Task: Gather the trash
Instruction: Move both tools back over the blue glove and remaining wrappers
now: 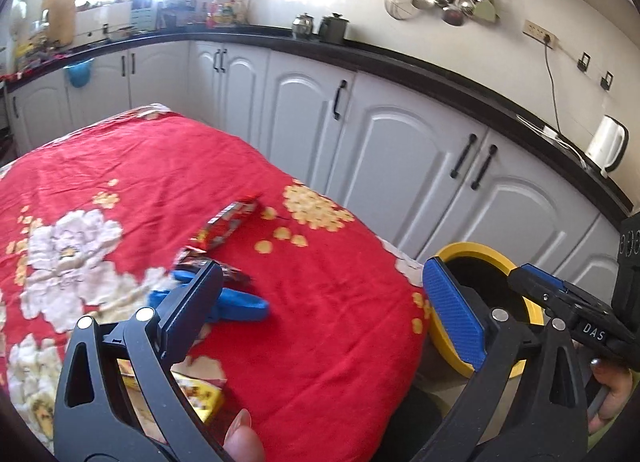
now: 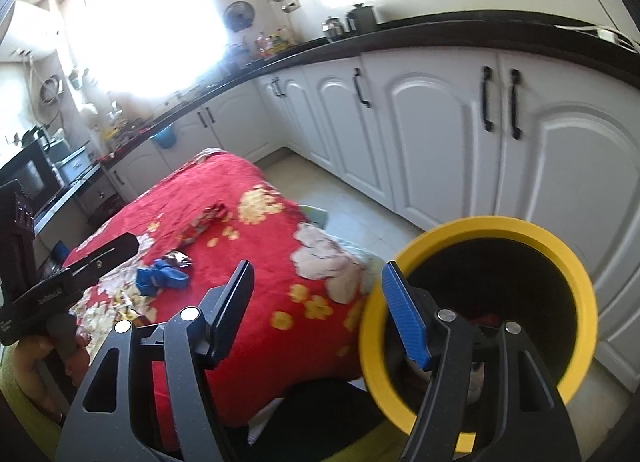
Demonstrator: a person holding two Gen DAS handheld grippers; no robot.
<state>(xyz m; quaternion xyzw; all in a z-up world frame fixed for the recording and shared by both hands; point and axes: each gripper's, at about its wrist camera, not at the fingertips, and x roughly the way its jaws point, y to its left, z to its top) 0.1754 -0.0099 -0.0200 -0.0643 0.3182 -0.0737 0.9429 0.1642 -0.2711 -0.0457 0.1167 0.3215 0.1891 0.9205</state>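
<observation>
The trash is on the red-clothed counter (image 1: pixel 312 342): a red wrapper (image 1: pixel 230 222) toward the far side, a crumpled blue piece (image 1: pixel 240 304) nearer, beside a dark foil scrap (image 1: pixel 224 272), and what looks like a yellow packet (image 1: pixel 204 398) at the near edge, though blur leaves that unsure. The yellow-rimmed bin (image 2: pixel 480 230) stands off the counter's right end, something red already inside. The right tool (image 2: pixel 316 310) hangs at the bin's rim, jaws apart and empty; the left tool (image 1: pixel 320 314) is over the counter, jaws wide, nothing between them. For the next pick, the left tool should drop squarely over the blue piece and pinch its bulk, not the cloth. Both tools tilt downward, hands gripping the handles from below.
</observation>
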